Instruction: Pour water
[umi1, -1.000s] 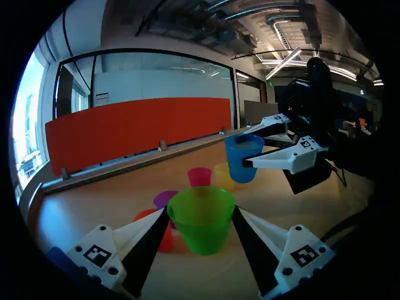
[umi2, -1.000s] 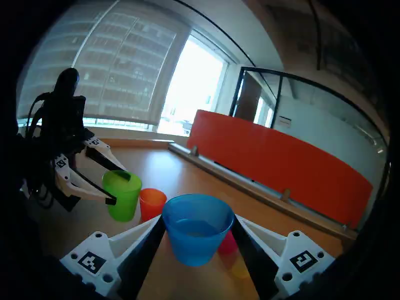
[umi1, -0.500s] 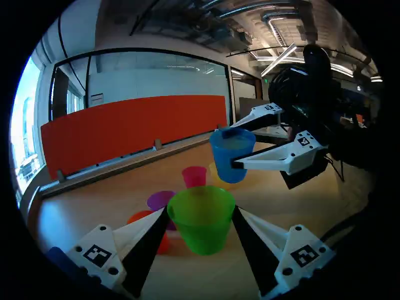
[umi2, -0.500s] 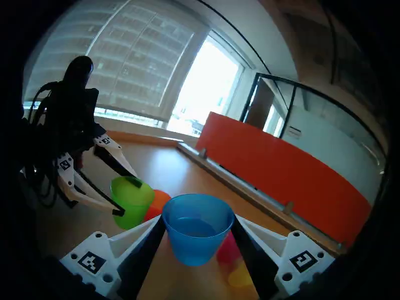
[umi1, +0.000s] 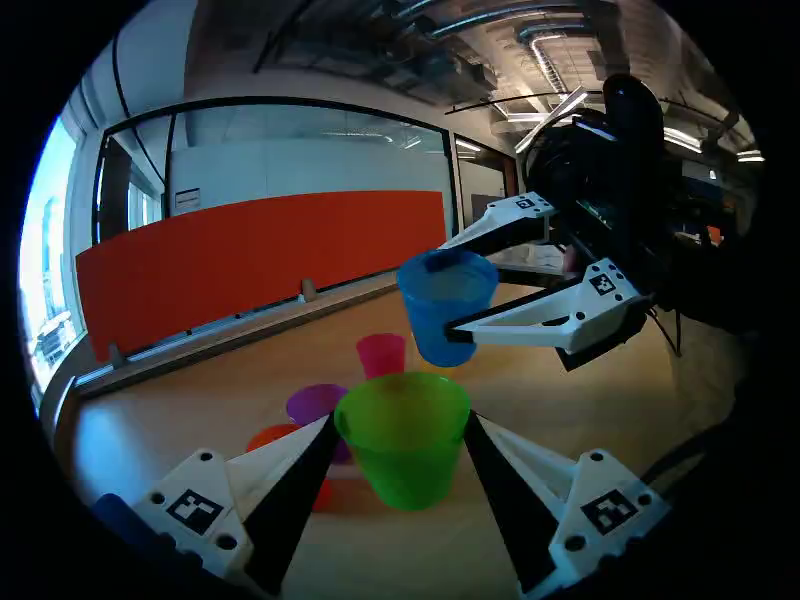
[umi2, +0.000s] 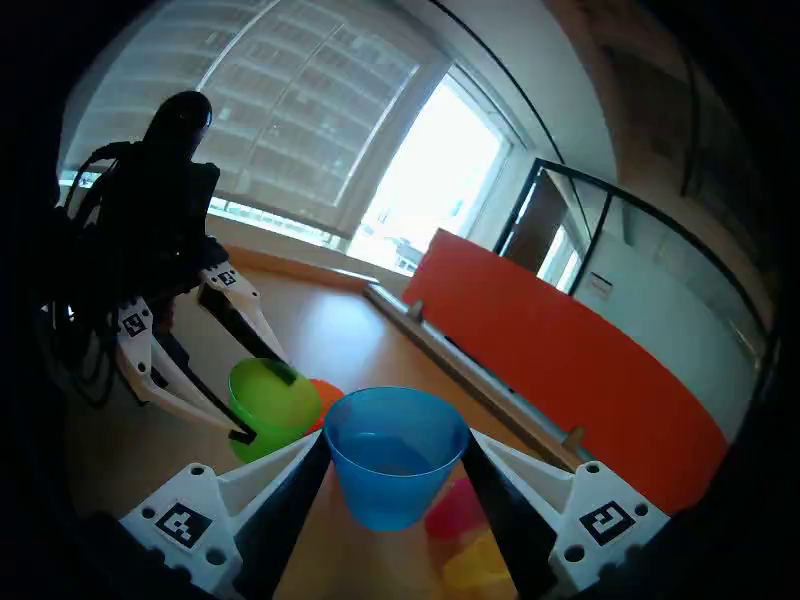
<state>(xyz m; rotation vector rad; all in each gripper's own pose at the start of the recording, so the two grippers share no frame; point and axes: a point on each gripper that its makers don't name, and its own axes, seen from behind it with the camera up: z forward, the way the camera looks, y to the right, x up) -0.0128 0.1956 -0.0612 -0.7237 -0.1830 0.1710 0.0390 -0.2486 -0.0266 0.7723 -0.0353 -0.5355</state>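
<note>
Two claws each grip a cup. The left claw (umi1: 400, 424) is closed on a translucent green plastic cup (umi1: 403, 445), one white finger pressing each side just under the rim. The cup sits centred between the fingers with its open mouth up. Whether its base touches the pale wooden desk (umi1: 610, 400) cannot be told from the left gripper view.

The right claw (umi2: 397, 447) is clamped the same way on a translucent blue plastic cup (umi2: 395, 480), which sits upright in its fingers with water (umi2: 390, 452) filling its lower part. Seen from the left gripper view, the blue cup hangs clear of the desk, above and a little beyond the green cup, nearer the desk's far edge. It leans slightly.

The right claw reaches in level from the right, and what holds it shows as a dark shape (umi1: 620, 190) with no detail to tell. In the right gripper view the left claw comes in from the left, slanting downward. There the green cup is tipped so its open mouth faces the blue cup, and the two are just beside each other.

Several small cups stand on the desk between the green cup and the far edge: a pink plastic one (umi1: 381, 352), a purple one (umi1: 312, 402) and an orange one (umi1: 272, 437). A long orange-red panel (umi1: 250, 255) runs along that far edge.
</note>
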